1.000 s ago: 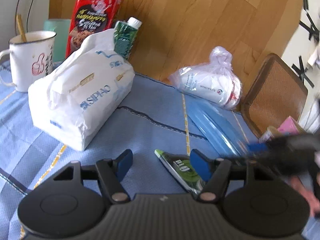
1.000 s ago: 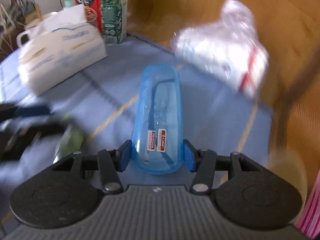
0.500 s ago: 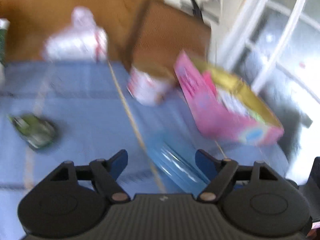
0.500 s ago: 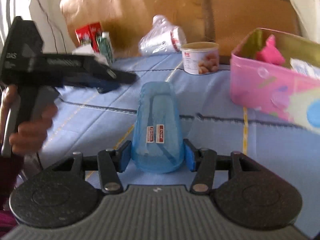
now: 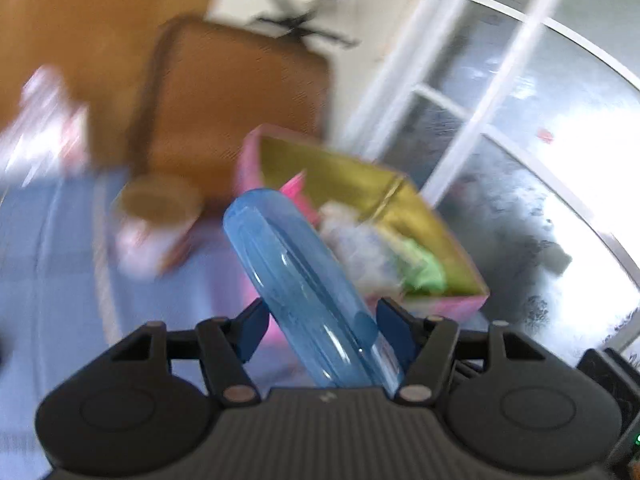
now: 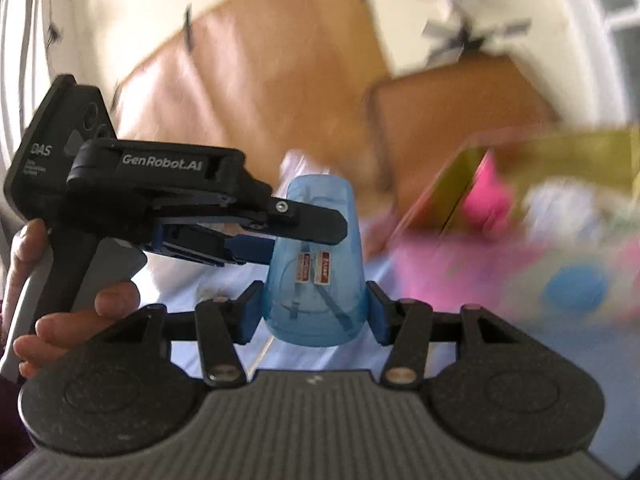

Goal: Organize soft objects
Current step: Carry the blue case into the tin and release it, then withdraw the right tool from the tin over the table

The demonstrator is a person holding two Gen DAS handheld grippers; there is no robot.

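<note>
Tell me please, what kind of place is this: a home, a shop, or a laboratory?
Most likely a home, at a cloth-covered table. A blue tablecloth, a brown chair back, a snack cup and a pink box of soft odds and ends suggest a lived-in room.

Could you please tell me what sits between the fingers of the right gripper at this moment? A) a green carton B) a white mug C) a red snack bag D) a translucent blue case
D: in the right wrist view the translucent blue case stands between the right gripper, whose blue pads press on both its sides.
</note>
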